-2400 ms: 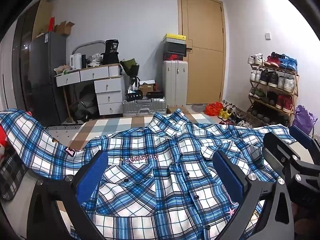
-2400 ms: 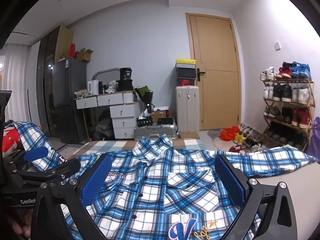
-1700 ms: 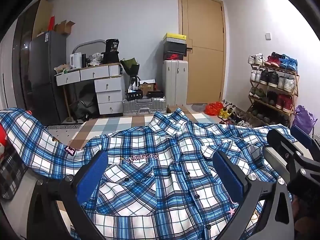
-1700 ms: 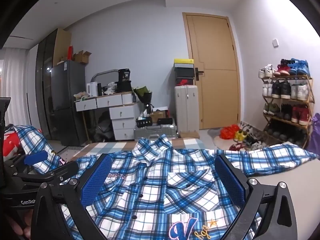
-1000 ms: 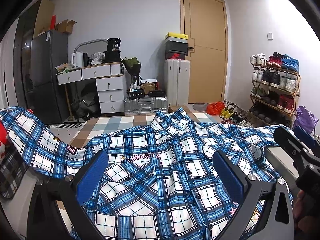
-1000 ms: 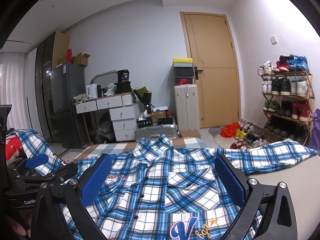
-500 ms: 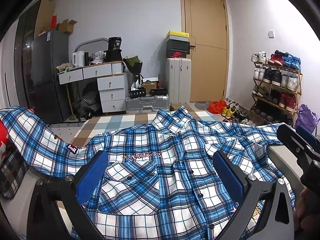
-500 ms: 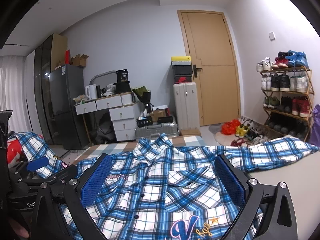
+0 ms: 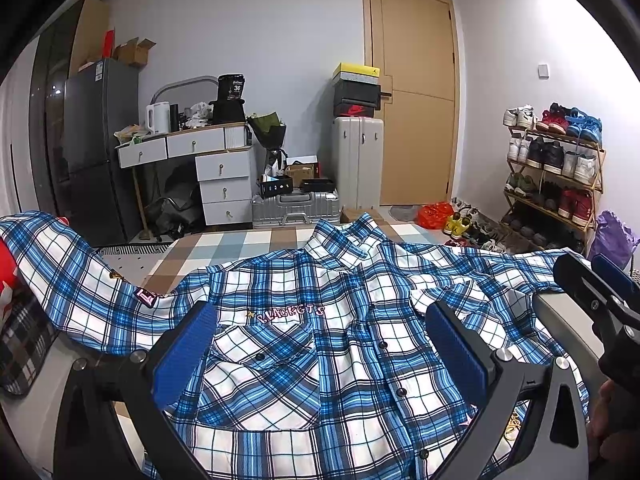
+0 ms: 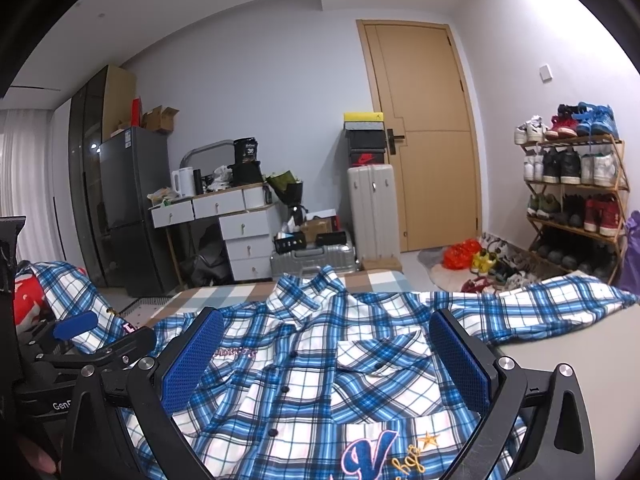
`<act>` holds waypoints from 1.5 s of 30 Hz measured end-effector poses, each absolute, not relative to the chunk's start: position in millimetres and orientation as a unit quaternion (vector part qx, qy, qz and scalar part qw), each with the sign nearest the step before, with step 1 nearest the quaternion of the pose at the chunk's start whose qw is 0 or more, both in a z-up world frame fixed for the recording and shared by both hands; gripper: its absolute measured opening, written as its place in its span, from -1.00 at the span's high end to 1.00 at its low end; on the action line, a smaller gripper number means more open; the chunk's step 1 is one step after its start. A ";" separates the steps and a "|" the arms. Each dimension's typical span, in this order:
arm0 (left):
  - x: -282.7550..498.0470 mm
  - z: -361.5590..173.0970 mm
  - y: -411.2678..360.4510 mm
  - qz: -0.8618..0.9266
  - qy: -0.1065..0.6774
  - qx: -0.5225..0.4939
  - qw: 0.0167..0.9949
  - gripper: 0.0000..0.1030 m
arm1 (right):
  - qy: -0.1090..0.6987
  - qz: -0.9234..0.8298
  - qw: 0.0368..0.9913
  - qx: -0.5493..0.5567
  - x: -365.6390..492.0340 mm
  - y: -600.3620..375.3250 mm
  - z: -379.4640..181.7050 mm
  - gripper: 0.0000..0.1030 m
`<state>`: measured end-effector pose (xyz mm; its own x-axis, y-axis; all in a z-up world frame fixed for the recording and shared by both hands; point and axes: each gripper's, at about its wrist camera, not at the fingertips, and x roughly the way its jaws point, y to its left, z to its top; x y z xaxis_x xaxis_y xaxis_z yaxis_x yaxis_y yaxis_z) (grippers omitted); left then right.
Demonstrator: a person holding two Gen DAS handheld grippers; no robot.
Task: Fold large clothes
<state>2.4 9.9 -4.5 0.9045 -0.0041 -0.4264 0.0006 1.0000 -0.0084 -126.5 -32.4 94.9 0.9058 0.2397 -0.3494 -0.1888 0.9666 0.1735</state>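
One blue plaid shirt [image 9: 320, 360] lies spread, buttoned.

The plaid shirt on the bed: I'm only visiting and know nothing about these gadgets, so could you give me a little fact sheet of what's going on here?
garment: blue and white plaid shirt, spread front up, buttoned
collar: at the far end, toward the door
sleeves: spread out to both sides
left gripper: open, above the shirt, holding nothing
right gripper: open, above the shirt, holding nothing
folding: not yet begun
background: shoe rack, suitcase, drawers
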 end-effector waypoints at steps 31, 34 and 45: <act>16.9 -35.2 -12.5 -0.043 0.294 0.049 0.954 -0.98 | 0.395 -0.130 0.843 0.342 -34.2 -435.2 43.0 -1.00; 17.6 -40.7 -14.0 -0.040 0.299 0.066 0.951 -0.98 | 0.410 -0.159 0.785 0.437 -25.8 -502.1 7.4 -1.00; 24.4 -59.5 -16.5 -0.035 0.333 0.099 0.937 -0.98 | 0.414 -0.147 0.747 0.499 27.3 -560.7 -32.2 -1.00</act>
